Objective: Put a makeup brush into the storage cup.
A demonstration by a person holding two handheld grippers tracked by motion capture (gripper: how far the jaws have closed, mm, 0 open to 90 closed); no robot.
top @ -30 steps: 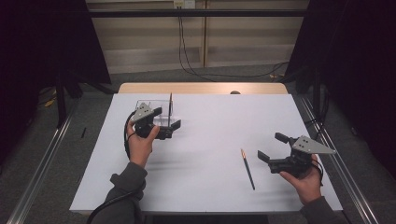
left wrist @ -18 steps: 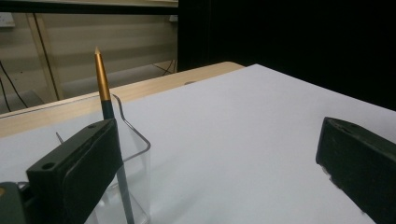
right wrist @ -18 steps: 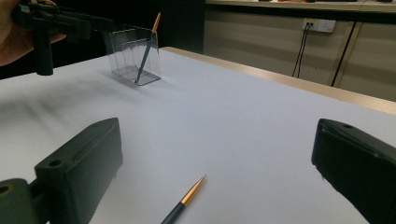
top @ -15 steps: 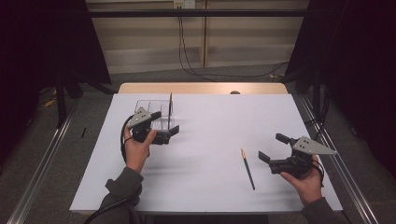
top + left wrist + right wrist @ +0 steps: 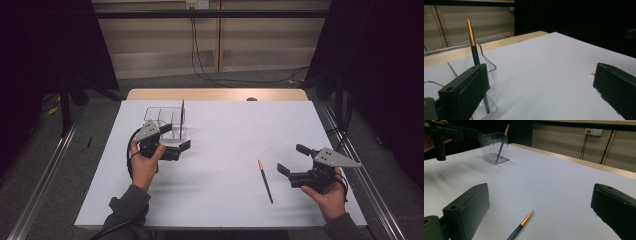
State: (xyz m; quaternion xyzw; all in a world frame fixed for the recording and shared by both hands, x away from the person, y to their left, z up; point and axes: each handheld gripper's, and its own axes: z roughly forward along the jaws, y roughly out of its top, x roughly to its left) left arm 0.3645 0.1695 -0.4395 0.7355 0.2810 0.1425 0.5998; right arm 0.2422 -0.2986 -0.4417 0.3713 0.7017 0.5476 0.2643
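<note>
The left tool (image 5: 172, 142) hangs with its jaws wide apart and empty, just at 6 o'clock of the clear holder (image 5: 166, 121), which stands on the white tabletop (image 5: 225, 125) toward 11 o'clock. One pencil (image 5: 475, 56) leans inside that holder, gold tip up. The right tool (image 5: 292, 162) sits at 4 o'clock, jaws likewise wide and gripping nothing. A second pencil (image 5: 265, 180) lies flat on the tabletop just at 9 o'clock of the right tool, its gold tip pointing toward 12 o'clock.
</note>
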